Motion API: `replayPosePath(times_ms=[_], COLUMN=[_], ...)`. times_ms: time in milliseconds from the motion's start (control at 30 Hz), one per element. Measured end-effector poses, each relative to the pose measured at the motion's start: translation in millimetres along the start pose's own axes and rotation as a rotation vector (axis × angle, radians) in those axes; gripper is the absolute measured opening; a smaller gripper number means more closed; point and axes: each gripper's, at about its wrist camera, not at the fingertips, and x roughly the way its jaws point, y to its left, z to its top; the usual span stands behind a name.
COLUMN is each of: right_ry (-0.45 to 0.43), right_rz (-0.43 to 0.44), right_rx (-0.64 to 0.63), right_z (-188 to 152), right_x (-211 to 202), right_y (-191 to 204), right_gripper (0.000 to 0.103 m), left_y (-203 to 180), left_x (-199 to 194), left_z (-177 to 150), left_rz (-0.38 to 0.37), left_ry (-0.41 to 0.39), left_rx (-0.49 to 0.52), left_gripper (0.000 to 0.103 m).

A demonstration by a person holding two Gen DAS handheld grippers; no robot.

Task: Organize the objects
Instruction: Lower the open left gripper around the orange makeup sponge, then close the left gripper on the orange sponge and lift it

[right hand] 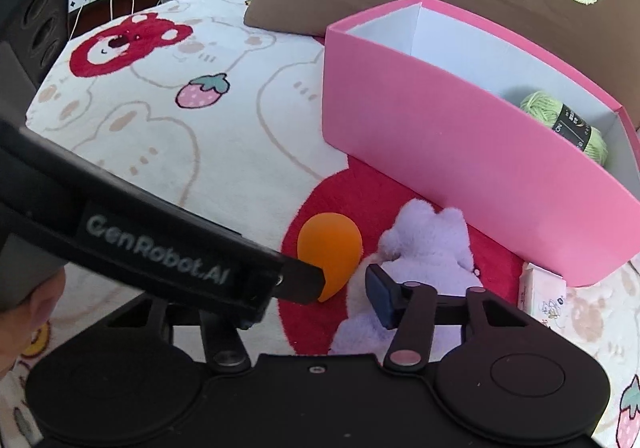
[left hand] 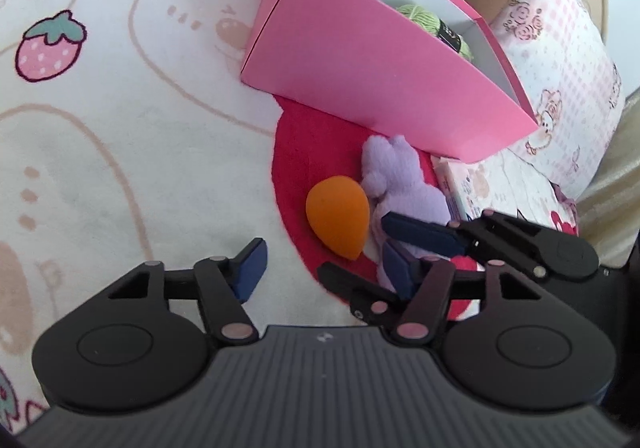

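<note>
On the red patch of the blanket (left hand: 120, 135), just before the pink box (left hand: 360, 79), lie the orange sponge (left hand: 338, 221) and purple plush (left hand: 404, 183). The right gripper (left hand: 404, 248) has its fingers pinching the plush; the left gripper (left hand: 324, 268) is parted, holding nothing. Crowded together, they risk colliding or knocking the sponge aside.

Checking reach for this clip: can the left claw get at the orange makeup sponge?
Probably yes: the orange makeup sponge lies uncovered just ahead of the left claw, though the right claw on the purple plush crowds it.
</note>
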Motion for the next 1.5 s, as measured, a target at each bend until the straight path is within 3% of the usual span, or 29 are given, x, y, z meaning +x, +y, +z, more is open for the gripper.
replayPosePath(times_ms=[133,167,333,800,1200,1500], right_ry=[0.017,0.04,0.06,0.032,0.017,-0.014], right_rz=[-0.001,0.0,-0.015,-0.024,-0.028,-0.05], right_rx=[-0.01,-0.019,-0.027,-0.043,-0.057,-0.103], right_z=[3,4,9,9,8,17], right_x=[8,11,20,30,30,8], right_y=[-1,-1,-1,-2,-1,16], right_gripper=[0.045,0.039,0.034,0.037,0.037,0.036], left_y=[-4,-2,9,20,16,3], left_x=[6,8,10,19,20,-5], left_z=[7,8,7,4,0,7], left_rz=[0.032,0.023,-0.034,-0.111,-0.099,-0.079], left_ry=[-0.037,-0.037,-0.061,-0.029,-0.061,-0.047], left_rx=[0.017,-0.001,-0.031,-0.098,-0.045,0.017], left_gripper=[0.049,0.047,0.034,0.034,0.034,0.035])
